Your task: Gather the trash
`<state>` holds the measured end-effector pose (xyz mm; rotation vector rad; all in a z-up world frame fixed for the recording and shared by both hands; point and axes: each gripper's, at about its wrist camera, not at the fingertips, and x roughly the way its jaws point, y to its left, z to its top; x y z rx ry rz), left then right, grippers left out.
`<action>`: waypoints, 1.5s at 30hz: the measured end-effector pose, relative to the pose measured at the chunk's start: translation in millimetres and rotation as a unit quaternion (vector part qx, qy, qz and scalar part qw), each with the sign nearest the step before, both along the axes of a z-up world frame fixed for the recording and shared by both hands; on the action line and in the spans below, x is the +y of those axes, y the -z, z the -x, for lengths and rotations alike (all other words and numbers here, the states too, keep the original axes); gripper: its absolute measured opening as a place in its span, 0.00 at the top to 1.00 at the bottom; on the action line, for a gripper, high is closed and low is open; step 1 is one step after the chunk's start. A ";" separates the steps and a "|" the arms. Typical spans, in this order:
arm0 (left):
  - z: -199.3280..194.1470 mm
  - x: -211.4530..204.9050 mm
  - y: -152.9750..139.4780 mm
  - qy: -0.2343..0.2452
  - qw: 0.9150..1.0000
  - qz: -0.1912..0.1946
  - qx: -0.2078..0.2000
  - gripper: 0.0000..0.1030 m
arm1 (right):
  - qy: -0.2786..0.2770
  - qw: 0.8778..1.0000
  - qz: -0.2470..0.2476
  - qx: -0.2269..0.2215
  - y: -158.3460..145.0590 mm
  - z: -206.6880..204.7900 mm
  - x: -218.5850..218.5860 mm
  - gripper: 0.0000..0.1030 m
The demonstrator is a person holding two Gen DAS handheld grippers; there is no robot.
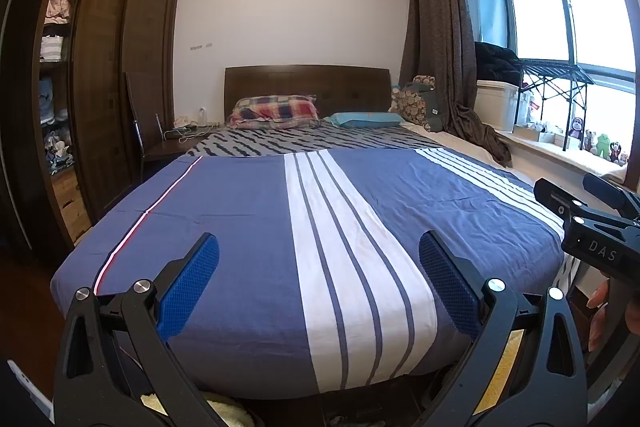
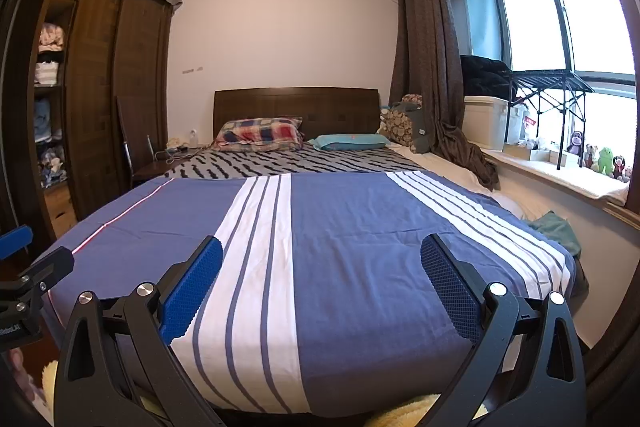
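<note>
Bedroom, bed (image 1: 240, 211), both grippers' fingers (image 1: 192, 279) apart

Foot of the bed (image 1: 256, 347) runs behind both claw frames and off the bottom edge in both views; floor beneath mostly hidden. A yellow fluffy thing (image 2: 404, 413) at the bed's foot edge is cropped, can't identify. Green cloth (image 2: 556, 229) at the bed's right edge is half tucked behind the cover. Right claw (image 1: 592, 223) is cut by the frame's right edge, finger spacing not visible; left claw (image 2: 24, 267) likewise cropped at the left edge. Wardrobe shelf contents (image 1: 54, 47) and windowsill toys (image 2: 600, 159) too small to make out. No trash discernible.
</note>
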<state>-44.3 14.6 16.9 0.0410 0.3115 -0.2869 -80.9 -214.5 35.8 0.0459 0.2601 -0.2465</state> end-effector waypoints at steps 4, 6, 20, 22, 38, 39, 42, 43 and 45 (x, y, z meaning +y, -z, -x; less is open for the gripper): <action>-1.0 -0.2 -0.3 -0.001 1.000 0.000 0.000 0.08 | -0.001 1.000 0.000 0.000 0.1 -0.3 0.0 0.03; -1.6 -0.1 -0.6 0.000 1.000 0.001 0.000 0.08 | 0.000 1.000 0.000 0.000 0.0 -0.4 0.1 0.03; -1.9 -2.1 -1.2 0.000 1.000 -0.001 0.000 0.08 | -0.002 1.000 0.000 0.003 -1.0 -1.0 -0.1 0.03; -1.8 -2.2 -1.1 -0.001 1.000 -0.001 0.000 0.08 | -0.002 1.000 0.000 0.004 -1.6 -1.8 0.2 0.03; -2.6 -2.1 -1.2 -0.001 1.000 -0.001 -0.001 0.08 | -0.003 1.000 -0.001 0.004 -1.8 -2.1 0.4 0.03; -2.7 -2.2 -1.2 -0.001 1.000 -0.001 -0.001 0.08 | -0.003 1.000 -0.001 0.004 -1.8 -2.1 0.4 0.03; -2.6 -2.0 -1.1 -0.001 1.000 -0.001 -0.001 0.08 | -0.003 1.000 -0.001 0.004 -2.1 -1.9 0.5 0.03; -3.0 -2.3 -1.1 -0.001 1.000 -0.001 -0.001 0.08 | -0.004 1.000 -0.001 0.004 -1.9 -2.0 0.3 0.03; -2.6 -1.9 -1.0 -0.001 1.000 -0.001 -0.001 0.08 | -0.003 1.000 -0.001 0.004 -2.2 -1.7 0.5 0.03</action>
